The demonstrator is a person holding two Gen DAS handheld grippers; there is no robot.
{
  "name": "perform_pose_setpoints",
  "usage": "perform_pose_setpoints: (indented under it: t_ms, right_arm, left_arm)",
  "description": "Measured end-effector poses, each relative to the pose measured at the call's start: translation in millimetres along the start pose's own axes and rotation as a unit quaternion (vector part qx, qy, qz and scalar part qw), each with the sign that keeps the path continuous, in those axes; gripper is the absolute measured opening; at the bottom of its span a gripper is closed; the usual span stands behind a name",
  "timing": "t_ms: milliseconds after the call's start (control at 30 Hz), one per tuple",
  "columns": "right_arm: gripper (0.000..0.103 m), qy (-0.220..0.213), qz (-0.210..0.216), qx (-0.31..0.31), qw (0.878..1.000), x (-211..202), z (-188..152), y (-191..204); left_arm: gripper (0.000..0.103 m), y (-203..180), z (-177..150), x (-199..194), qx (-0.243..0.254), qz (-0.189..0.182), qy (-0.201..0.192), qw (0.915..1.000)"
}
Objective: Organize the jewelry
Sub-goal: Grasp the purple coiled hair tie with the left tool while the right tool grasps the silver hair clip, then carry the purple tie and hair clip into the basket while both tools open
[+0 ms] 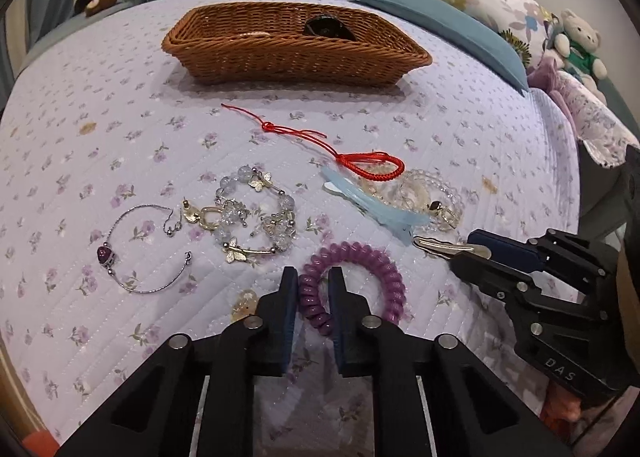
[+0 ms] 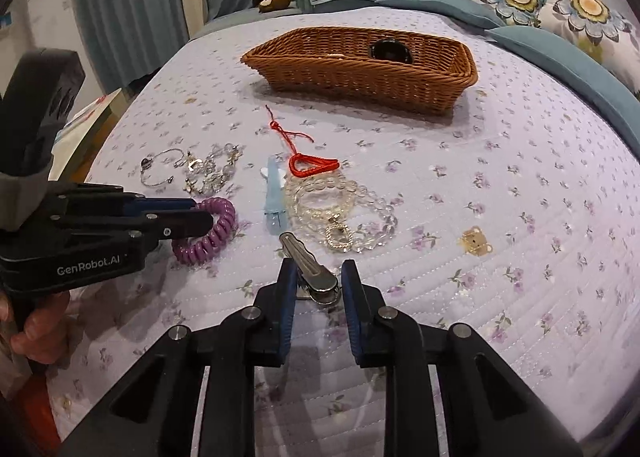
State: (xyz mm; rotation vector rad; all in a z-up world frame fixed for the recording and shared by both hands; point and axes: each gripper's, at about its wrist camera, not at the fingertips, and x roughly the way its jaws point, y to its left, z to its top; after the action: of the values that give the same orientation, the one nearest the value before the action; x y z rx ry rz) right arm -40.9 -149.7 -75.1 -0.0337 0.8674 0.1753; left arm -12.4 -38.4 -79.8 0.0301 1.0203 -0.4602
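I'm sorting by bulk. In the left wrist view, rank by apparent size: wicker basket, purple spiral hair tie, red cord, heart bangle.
1. wicker basket
2. red cord, longest but thin
3-4. purple spiral hair tie and heart bangle look alike; the tie lies nearer the camera, so unranked.

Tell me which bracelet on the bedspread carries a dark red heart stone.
The thin silver bangle, at the far left of the pile in the left wrist view. The butterfly bead bracelet and clear bead bracelets have no heart stone.
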Motion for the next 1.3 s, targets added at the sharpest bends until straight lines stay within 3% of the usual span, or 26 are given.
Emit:
perform_pose_setpoints:
  t_ms: [133, 567, 733, 900, 1067, 1300]
  right_arm:
    - [0.025, -0.01, 0.003, -0.001, 1.0, -6.1, 0.2, -0.5]
    - [0.025, -0.066, 0.02, 0.018, 0.997, -42.6, 29.4, -5.0]
    - [0.025, -0.105, -0.008, 0.013, 0.994, -53.4, 76.3, -11.0]
    - [0.025, -0.138, -0.033, 0.031, 0.989, -38.9, 137.9, -31.1]
    - [0.025, -0.136, -0.054, 0.054, 0.988, -3.2, 189.0, -53.6]
    - [0.025, -0.092, -0.063, 0.103, 0.988, 65.3, 242.5, -98.2]
  left_arm:
    - [0.012, -5.3, -2.1, -2.4, 0.014, 0.014, -0.007, 0.9998]
    - [0.011, -5.6, 17.9, -53.5, 0.012, -0.003, -0.069, 0.9976]
    - [0.011, -8.4, 57.3, -73.9, 0.032, 0.003, -0.108, 0.9936]
    - [0.011, -2.1, 112.9, -78.7, 0.042, 0.018, -0.143, 0.9887]
    - [0.011, 16.3, 173.8, -52.7, 0.029, 0.028, -0.149, 0.988]
    - [0.011, 52.5, 237.5, 18.3, 0.0, 0.027, -0.117, 0.9928]
